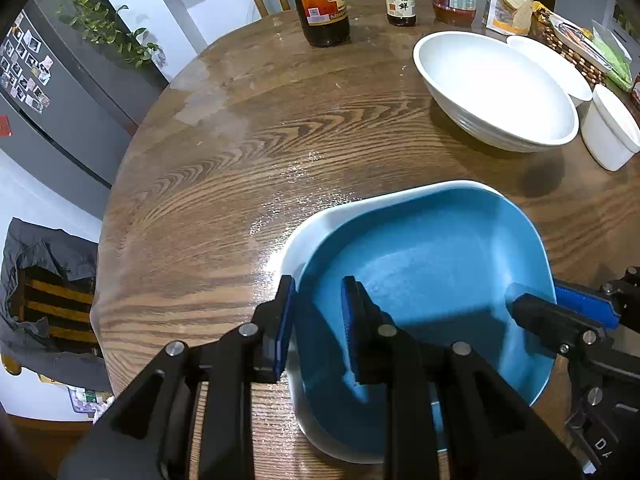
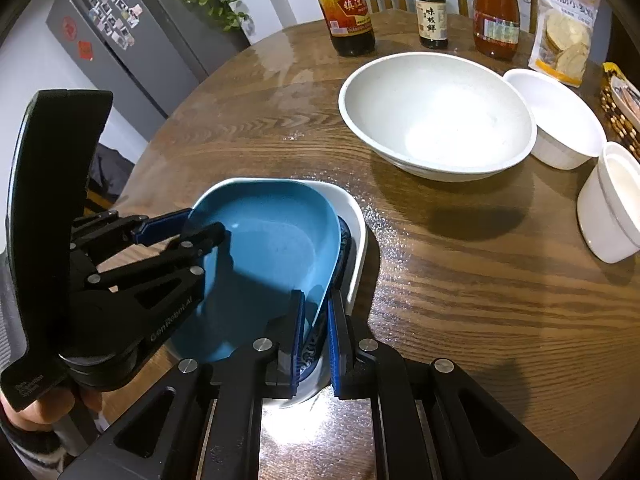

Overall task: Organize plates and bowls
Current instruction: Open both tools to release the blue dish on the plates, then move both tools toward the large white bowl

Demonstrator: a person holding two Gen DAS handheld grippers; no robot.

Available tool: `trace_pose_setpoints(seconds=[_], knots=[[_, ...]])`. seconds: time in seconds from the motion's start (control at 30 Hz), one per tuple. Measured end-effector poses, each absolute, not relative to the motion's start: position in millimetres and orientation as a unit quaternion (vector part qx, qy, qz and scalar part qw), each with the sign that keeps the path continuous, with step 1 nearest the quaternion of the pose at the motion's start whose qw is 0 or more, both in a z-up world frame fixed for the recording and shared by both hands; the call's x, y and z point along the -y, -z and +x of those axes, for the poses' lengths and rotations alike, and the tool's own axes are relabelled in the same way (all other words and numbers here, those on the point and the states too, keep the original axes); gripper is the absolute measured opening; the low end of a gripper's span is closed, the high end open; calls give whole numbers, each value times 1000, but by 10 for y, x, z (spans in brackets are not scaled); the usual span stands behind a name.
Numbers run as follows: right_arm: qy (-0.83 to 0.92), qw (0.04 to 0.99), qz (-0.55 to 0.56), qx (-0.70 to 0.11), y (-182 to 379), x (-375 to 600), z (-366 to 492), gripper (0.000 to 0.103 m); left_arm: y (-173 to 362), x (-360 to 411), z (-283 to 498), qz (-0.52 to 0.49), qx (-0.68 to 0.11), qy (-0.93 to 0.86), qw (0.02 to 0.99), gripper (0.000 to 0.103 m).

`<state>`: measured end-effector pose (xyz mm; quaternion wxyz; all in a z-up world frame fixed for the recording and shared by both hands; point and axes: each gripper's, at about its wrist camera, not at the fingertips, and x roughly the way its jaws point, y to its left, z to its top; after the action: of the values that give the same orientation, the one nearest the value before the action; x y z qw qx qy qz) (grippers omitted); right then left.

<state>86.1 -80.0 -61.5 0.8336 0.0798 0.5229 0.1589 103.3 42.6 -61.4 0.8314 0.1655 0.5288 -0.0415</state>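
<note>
A blue squarish dish (image 1: 432,272) (image 2: 264,264) rests tilted inside a white squarish dish (image 1: 296,240) (image 2: 356,240) at the table's near edge. A patterned blue-and-white piece (image 2: 345,248) lies between them. My left gripper (image 1: 318,328) (image 2: 192,228) straddles the blue dish's left rim, one finger inside and one outside, with a gap still showing. My right gripper (image 2: 316,336) (image 1: 560,304) is shut on the blue dish's right rim. A large white bowl (image 1: 496,88) (image 2: 436,112) stands further back.
A shallow white dish (image 2: 560,120) (image 1: 560,68) and a white cup (image 2: 612,204) (image 1: 610,128) stand right of the large bowl. Three sauce bottles (image 2: 348,12) (image 1: 320,4), a snack bag (image 2: 564,28) and a woven basket (image 1: 572,48) line the far side. The round table's edge (image 1: 116,216) curves left.
</note>
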Motion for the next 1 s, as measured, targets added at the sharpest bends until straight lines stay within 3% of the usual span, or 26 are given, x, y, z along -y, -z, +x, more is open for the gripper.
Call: trace_pose_setpoints(seconds=[0.23, 0.4, 0.9, 1.0], knots=[[-159, 839, 76, -515, 562, 812, 803, 9, 593, -396, 1014, 164, -522, 38, 836, 50], [-157, 841, 79, -511, 522, 827, 766, 9, 583, -458, 1022, 155, -525, 31, 837, 50], [-139, 853, 95, -493, 401, 965, 651, 9, 406, -532, 984, 109, -519, 39, 847, 62], [-129, 856, 100, -490, 388, 1026, 619, 20, 372, -504, 985, 103, -518, 46, 848, 64]])
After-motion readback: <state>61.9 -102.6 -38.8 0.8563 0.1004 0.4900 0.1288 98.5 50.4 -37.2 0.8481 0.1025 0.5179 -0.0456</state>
